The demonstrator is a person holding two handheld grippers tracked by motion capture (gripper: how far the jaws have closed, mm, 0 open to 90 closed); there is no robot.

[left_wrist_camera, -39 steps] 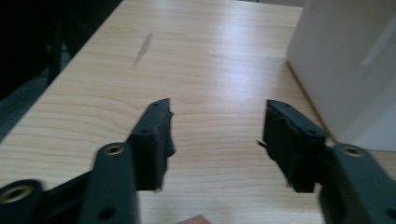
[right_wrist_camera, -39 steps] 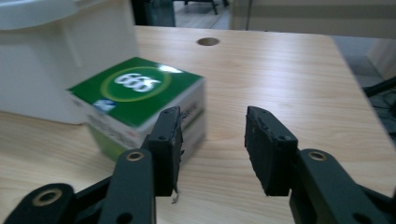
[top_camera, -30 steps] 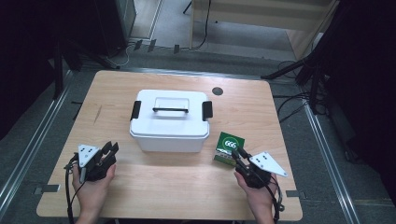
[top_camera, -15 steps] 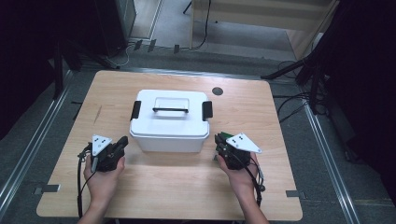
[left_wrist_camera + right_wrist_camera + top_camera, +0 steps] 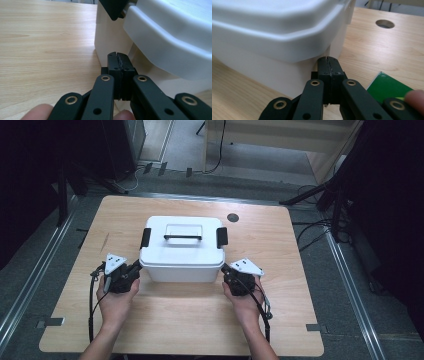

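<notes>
Flanking a white storage box at the centre of the high view, two hand-held grippers sit low on a wooden table. At lower left of that view, the left gripper points toward the box's left end, its tips just beside the wall under the overhanging lid; a hand grips it from below and a cable trails down beside the wrist. In the left gripper view its black jaws are pressed together with nothing between them, close against the white wall below a black latch at the top of the frame.

The box stands upright with its lid on, a black handle across the top and a black latch at each end.

At lower right of the high view, the right gripper meets the box's right end. In the right gripper view its jaws are likewise closed on nothing, tips just under the lid's rim. A green packet lies at the lower right of that frame, and a round hole in the tabletop shows at upper right.
</notes>
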